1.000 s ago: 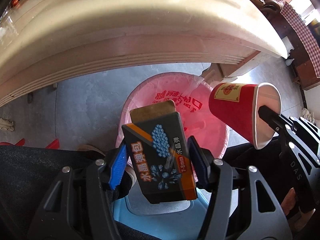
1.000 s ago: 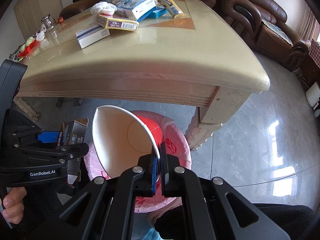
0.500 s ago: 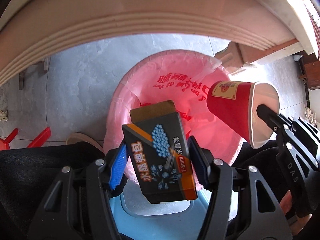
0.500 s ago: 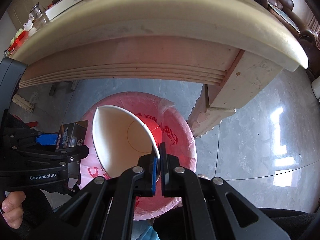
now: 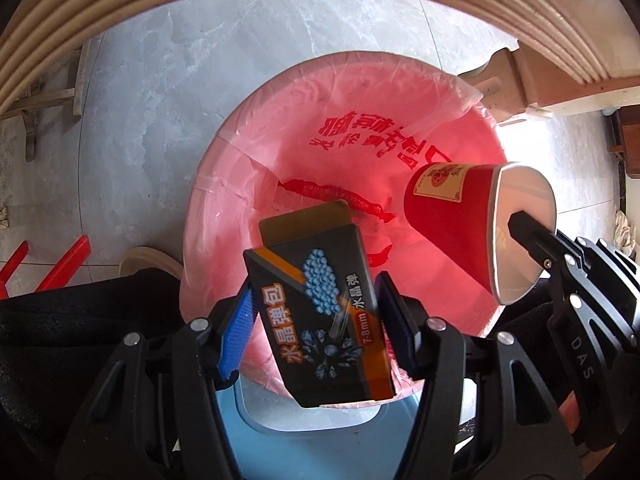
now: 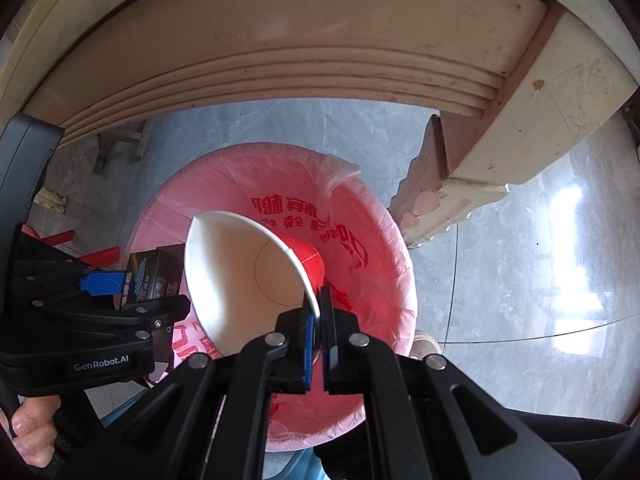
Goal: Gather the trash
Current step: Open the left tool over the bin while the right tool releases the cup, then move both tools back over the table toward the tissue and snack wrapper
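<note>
Two pieces of trash hang over the pink-lined bin, one in each of our hand-held grippers. Our left hand-held gripper clamps a dark box with orange stripes and blue beads printed on it; its fingers press on the box's two sides, and the box tilts with its open brown flap toward the bin's inside. Our right hand-held gripper has its fingers pressed together on the rim of a red paper cup, pinching the wall so that the white inside faces the right wrist camera and the red base points down into the bin. In the left wrist view the cup hangs over the bin's right part, just beside the box but apart from it. A red wrapper lies inside the liner. The bin stands on the grey floor under the edge of the table, near its carved leg.
</note>
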`<state>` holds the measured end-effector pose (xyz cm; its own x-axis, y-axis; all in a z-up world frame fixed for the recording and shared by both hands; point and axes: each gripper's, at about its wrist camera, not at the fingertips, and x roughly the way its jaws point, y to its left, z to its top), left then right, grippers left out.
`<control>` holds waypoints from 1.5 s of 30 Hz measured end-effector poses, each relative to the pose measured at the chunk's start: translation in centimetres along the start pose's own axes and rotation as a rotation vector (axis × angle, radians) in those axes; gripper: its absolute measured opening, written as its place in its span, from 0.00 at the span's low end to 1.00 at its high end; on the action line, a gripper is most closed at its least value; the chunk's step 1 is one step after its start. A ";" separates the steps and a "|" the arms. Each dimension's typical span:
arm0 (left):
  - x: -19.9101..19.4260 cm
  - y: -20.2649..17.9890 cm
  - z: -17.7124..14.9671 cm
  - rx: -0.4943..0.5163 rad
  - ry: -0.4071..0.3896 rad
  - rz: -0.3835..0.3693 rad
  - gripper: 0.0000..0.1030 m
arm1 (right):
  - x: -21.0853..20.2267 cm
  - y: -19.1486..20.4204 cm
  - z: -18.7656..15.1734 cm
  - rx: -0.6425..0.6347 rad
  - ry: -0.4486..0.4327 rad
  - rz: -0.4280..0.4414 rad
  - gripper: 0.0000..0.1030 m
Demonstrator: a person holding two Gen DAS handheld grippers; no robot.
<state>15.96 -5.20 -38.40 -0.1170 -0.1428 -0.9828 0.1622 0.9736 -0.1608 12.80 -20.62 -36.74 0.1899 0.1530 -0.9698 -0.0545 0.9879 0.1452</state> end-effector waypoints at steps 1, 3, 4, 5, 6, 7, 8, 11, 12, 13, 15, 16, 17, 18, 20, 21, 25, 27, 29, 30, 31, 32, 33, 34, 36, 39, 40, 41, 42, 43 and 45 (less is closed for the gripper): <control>0.2 0.0 0.1 0.000 0.006 0.007 0.56 | 0.2 -0.1 0.0 0.001 0.004 0.002 0.03; 0.6 0.1 0.3 0.002 0.023 0.015 0.61 | 0.3 0.0 0.1 0.002 0.004 0.001 0.05; 0.7 0.2 0.4 -0.003 0.033 0.018 0.68 | 0.4 -0.2 0.1 0.001 0.002 -0.005 0.06; 0.8 0.4 0.4 -0.007 0.035 0.020 0.69 | 0.3 -0.1 0.2 -0.001 0.000 -0.010 0.10; 0.7 0.5 0.4 -0.008 0.032 0.023 0.70 | 0.3 -0.1 0.2 -0.002 -0.002 -0.016 0.14; 0.8 0.5 0.5 -0.006 0.032 0.036 0.75 | 0.3 -0.1 0.3 -0.001 -0.003 -0.022 0.23; 0.8 0.5 0.5 -0.003 0.030 0.048 0.76 | 0.3 -0.1 0.3 -0.001 -0.006 -0.023 0.35; 0.8 0.4 0.4 0.005 0.026 0.060 0.77 | 0.0 -0.1 0.4 -0.007 -0.019 -0.027 0.45; 0.8 0.3 0.4 0.009 0.027 0.068 0.78 | -0.1 -0.1 0.4 -0.008 -0.018 -0.027 0.47; 0.8 0.2 0.4 0.015 0.031 0.082 0.78 | -0.1 -0.1 0.4 -0.007 -0.015 -0.026 0.48; 0.8 0.1 0.4 0.025 0.033 0.100 0.79 | -0.2 -0.1 0.4 -0.005 -0.014 -0.022 0.49; 0.8 0.1 0.4 0.024 0.031 0.104 0.79 | -0.1 -0.1 0.5 -0.007 -0.014 -0.021 0.50; 0.8 0.2 0.4 0.024 0.031 0.104 0.79 | -0.3 0.1 0.5 -0.011 -0.015 -0.021 0.53; 0.8 0.2 0.4 0.023 0.031 0.103 0.79 | -0.4 0.2 0.6 -0.015 -0.018 -0.019 0.55; 0.5 0.3 0.4 0.019 0.028 0.105 0.79 | -0.7 0.4 0.7 -0.020 -0.027 -0.014 0.63; 0.4 0.3 0.4 0.017 0.025 0.107 0.79 | -0.9 0.6 0.7 -0.021 -0.032 -0.011 0.67; -0.3 0.4 0.1 0.013 0.006 0.123 0.79 | -1.8 0.7 0.8 -0.017 -0.051 -0.005 0.72; -1.1 0.4 -0.4 0.016 -0.012 0.141 0.79 | -2.4 0.6 0.7 -0.010 -0.059 0.002 0.72; -2.4 0.4 -1.1 0.030 -0.038 0.159 0.79 | -3.5 0.6 0.4 -0.010 -0.078 0.001 0.72; -3.2 0.4 -1.5 0.042 -0.055 0.172 0.79 | -4.3 0.6 0.2 -0.013 -0.092 -0.002 0.72; -4.2 0.4 -2.1 0.054 -0.072 0.188 0.79 | -5.3 0.7 -0.1 -0.015 -0.106 0.000 0.72; -5.3 0.3 -2.7 0.067 -0.087 0.199 0.79 | -6.4 0.8 -0.3 -0.019 -0.120 0.009 0.72; -6.4 0.4 -3.2 0.079 -0.098 0.201 0.79 | -7.5 0.9 -0.5 -0.021 -0.137 0.019 0.72; -7.8 0.5 -3.7 0.094 -0.109 0.197 0.79 | -8.9 1.0 -0.7 -0.023 -0.157 0.030 0.72; -10.9 0.8 -4.7 0.113 -0.145 0.190 0.79 | -12.0 1.2 -0.9 -0.031 -0.200 0.051 0.73; -16.3 1.1 -5.8 0.134 -0.239 0.219 0.79 | -17.2 1.6 -0.6 -0.062 -0.282 0.069 0.84; -18.2 1.2 -6.0 0.140 -0.273 0.231 0.80 | -18.9 1.7 -0.2 -0.074 -0.310 0.076 0.86; -19.9 1.4 -6.2 0.144 -0.303 0.243 0.81 | -20.7 1.8 0.2 -0.089 -0.338 0.081 0.89; -21.6 1.5 -6.3 0.148 -0.331 0.245 0.83 | -22.3 1.9 0.8 -0.103 -0.361 0.086 0.92; -23.3 1.5 -6.4 0.154 -0.361 0.241 0.83 | -23.8 2.0 1.3 -0.116 -0.379 0.091 0.92; -26.6 1.5 -6.2 0.165 -0.414 0.235 0.83 | -26.7 2.2 2.6 -0.144 -0.401 0.109 0.92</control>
<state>13.23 1.21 -11.90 0.3345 -0.0147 -0.9423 0.2943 0.9515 0.0897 10.22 -22.49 -10.05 0.5396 0.2819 -0.7934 -0.2262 0.9562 0.1859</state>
